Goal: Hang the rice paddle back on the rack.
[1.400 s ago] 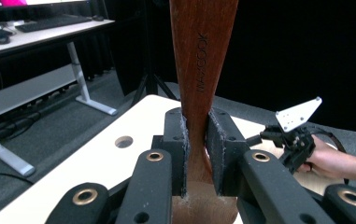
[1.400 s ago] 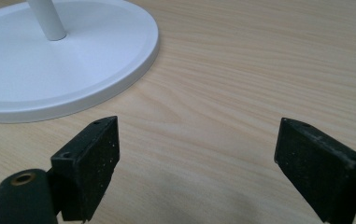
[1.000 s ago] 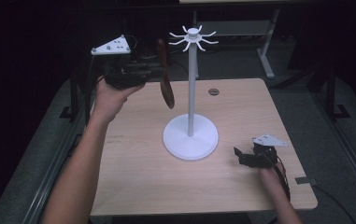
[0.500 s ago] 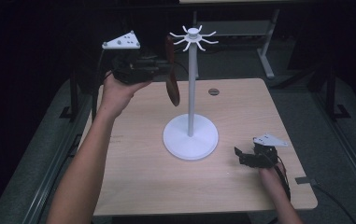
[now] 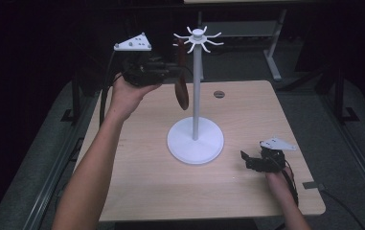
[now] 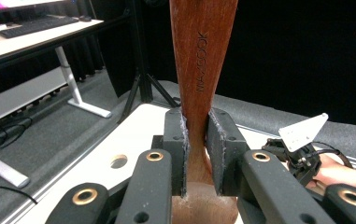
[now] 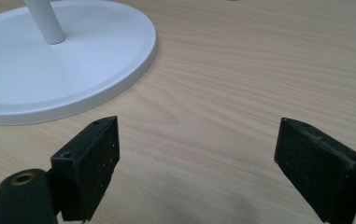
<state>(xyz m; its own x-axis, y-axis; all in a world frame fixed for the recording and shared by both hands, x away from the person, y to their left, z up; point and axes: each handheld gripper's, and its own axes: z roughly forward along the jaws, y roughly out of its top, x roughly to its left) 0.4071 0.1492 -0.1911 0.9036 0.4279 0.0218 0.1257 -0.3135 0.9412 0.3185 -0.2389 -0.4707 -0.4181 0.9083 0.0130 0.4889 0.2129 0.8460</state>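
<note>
Spoon moved nearer stand; wooden table.

A: Left side?
B: Left forearm stretches up and forward; left hand holds the left gripper raised well above the table, jaws pinched on a wooden handle.

A: Right side?
B: Right hand low near the table's right edge; right gripper with jaws spread wide, nothing between them.

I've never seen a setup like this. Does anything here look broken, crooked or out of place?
Nothing stands out. The white stand is upright on the table, and the left gripper holds a wooden spoon hanging straight beside it.
</note>
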